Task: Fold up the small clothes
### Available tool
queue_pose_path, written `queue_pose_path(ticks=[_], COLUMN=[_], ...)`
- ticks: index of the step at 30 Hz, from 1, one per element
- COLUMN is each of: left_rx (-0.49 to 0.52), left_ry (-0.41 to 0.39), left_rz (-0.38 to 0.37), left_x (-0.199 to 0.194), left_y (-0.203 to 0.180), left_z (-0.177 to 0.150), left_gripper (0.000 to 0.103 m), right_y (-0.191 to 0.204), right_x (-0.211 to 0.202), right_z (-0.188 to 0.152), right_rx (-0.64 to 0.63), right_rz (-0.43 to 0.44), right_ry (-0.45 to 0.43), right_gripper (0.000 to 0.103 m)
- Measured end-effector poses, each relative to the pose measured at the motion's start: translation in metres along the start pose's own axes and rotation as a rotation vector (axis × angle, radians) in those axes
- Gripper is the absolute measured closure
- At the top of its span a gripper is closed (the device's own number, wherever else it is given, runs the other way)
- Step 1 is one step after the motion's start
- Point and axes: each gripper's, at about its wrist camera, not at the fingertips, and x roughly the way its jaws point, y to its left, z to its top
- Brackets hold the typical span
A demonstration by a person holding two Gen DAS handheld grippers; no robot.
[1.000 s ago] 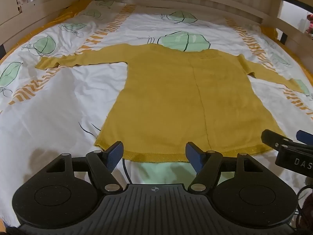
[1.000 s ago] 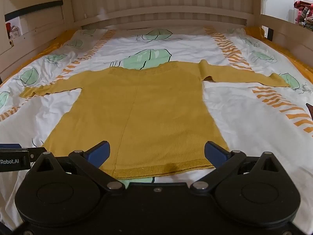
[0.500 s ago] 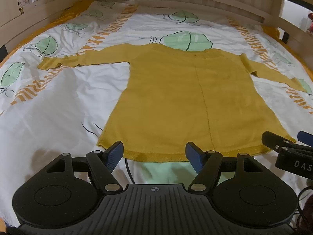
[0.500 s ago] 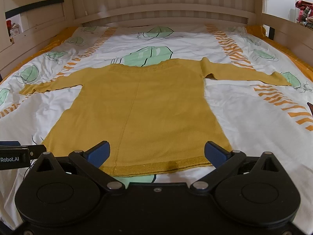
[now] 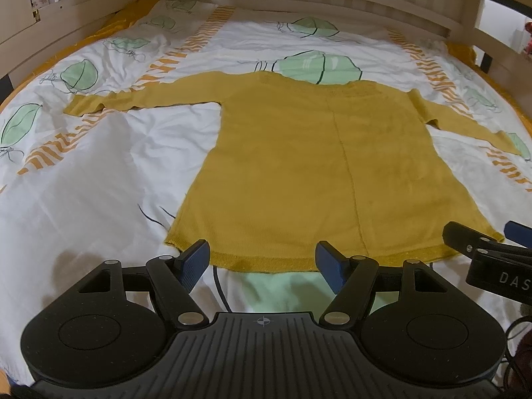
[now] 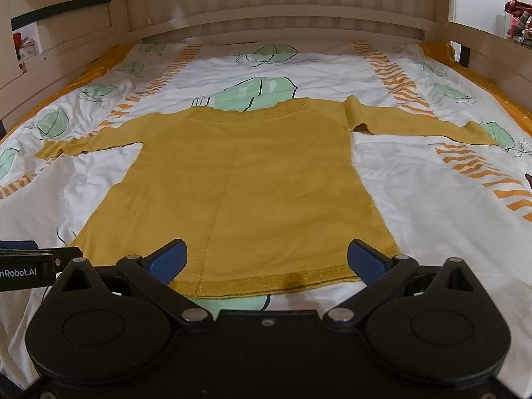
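Note:
A mustard-yellow long-sleeved top [image 5: 309, 166] lies flat on the bed, hem towards me, both sleeves spread out to the sides; it also shows in the right wrist view [image 6: 246, 186]. My left gripper [image 5: 262, 262] is open and empty, just short of the left half of the hem. My right gripper [image 6: 266, 259] is open wide and empty, over the right half of the hem. The right gripper also shows at the right edge of the left wrist view [image 5: 482, 249], and the left gripper shows at the left edge of the right wrist view [image 6: 36, 259].
The bed has a white sheet [image 5: 83, 179] printed with green leaves and orange stripes. A wooden slatted headboard [image 6: 266, 16] and side rails [image 5: 66, 30] enclose the bed on three sides. A thin dark cable [image 5: 219, 286] lies under the hem.
Both grippers have drawn back slightly and tilted, so the top sits a little farther up in both views. The top has not moved and both grippers stay open.

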Motion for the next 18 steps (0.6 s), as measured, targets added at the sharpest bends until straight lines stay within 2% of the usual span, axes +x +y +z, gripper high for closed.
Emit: queue_pose_path(ticks=[18], left_rx=[-0.001], left_ry=[0.012], left_rz=[-0.001], left_x=[0.0035], left_y=[0.0013], left_z=[-0.0031], left_gripper=[0.034], right_y=[-0.0001], right_x=[0.0021], right_z=[-0.001], right_rx=[-0.002], right_rz=[0.018], right_ry=[0.013], right_gripper=[0.001])
